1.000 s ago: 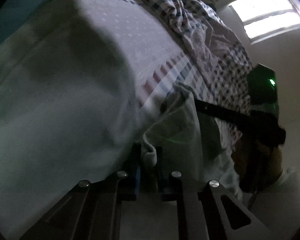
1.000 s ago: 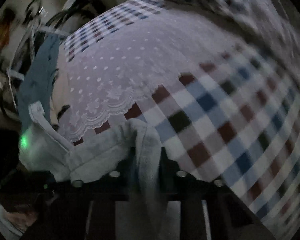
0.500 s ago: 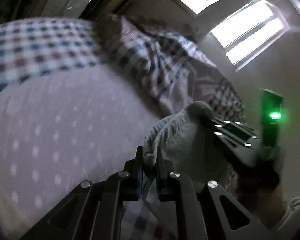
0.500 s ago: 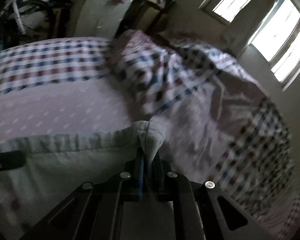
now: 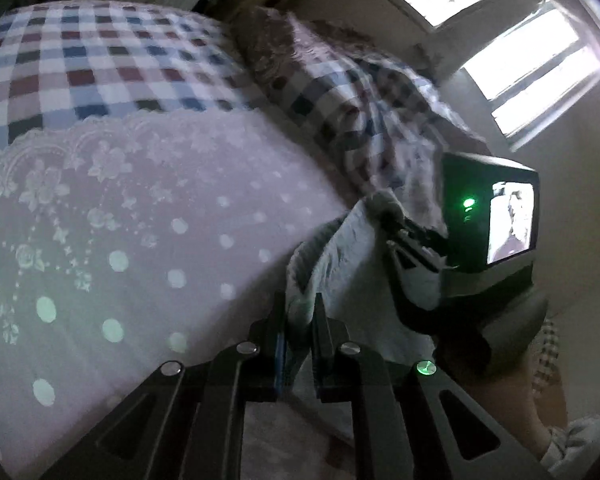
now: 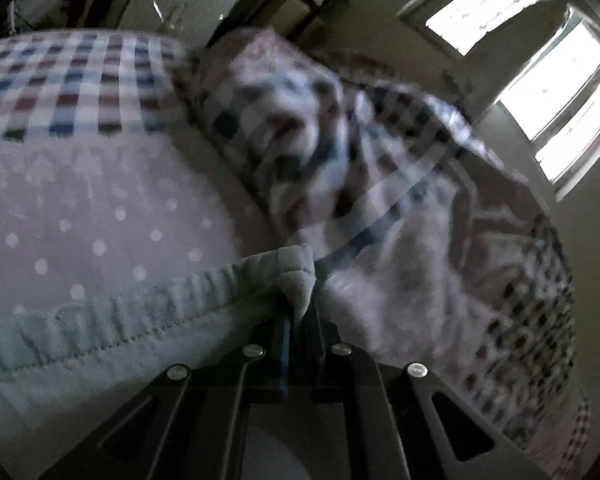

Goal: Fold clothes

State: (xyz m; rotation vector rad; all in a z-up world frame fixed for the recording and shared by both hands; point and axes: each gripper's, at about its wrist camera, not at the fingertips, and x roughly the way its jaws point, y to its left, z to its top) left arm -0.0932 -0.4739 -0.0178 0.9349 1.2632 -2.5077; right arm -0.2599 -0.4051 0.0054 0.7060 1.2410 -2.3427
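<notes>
A pale blue-grey garment hangs stretched between both grippers above the bed. My left gripper pinches one bunched corner of it; its jaws are opening slightly, and the cloth still sits pressed between the pads. In the left wrist view my right gripper shows at the right with its lit screen, holding the other corner. In the right wrist view the garment's stitched hem runs in from the left, and my right gripper is shut on its folded corner.
Under the garment lies a pink dotted lace cover over a checked sheet. A crumpled checked quilt is heaped at the far right of the bed. Bright windows are beyond. A hand holds the right gripper.
Both grippers have carried the garment from the bed's near edge out over the bed. The views have swung up toward the quilt and windows. The hem is now pulled straighter between them.
</notes>
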